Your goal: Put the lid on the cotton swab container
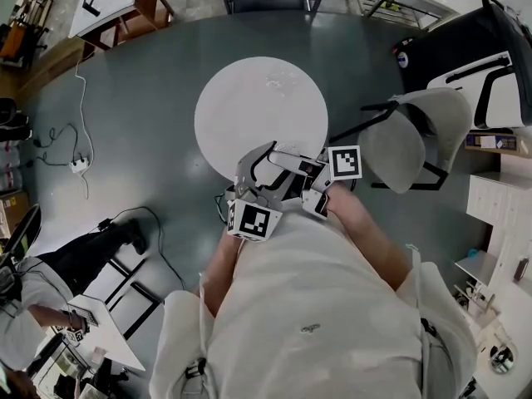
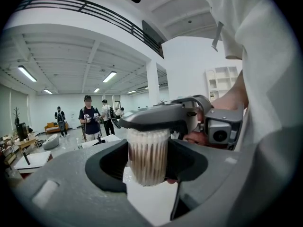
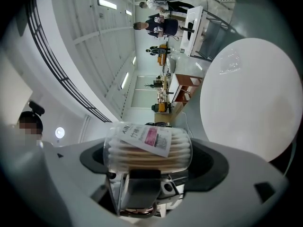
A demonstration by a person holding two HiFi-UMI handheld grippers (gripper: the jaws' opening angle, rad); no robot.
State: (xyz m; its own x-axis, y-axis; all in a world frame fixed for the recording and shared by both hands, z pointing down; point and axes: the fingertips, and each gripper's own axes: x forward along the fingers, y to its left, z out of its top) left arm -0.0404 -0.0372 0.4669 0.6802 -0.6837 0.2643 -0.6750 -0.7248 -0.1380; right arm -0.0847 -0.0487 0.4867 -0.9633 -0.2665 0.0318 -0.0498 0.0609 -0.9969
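Round white table [image 1: 249,98] open ahead, grey chair [image 1: 411,144] at right, left gripper [image 2: 147,160] crossing right gripper [image 3: 149,150] jaws

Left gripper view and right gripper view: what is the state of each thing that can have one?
Clear round cotton swab container: full of swabs, upright, held in the air.
Left gripper: shut on its sides.
Right gripper: shut on its top and bottom ends.
Lid: cannot tell, the top is under the right gripper.

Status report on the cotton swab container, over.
Left gripper clamps cotton swab container by its sides. Right gripper closed across its ends. Lid not distinguishable. Nothing in the way.
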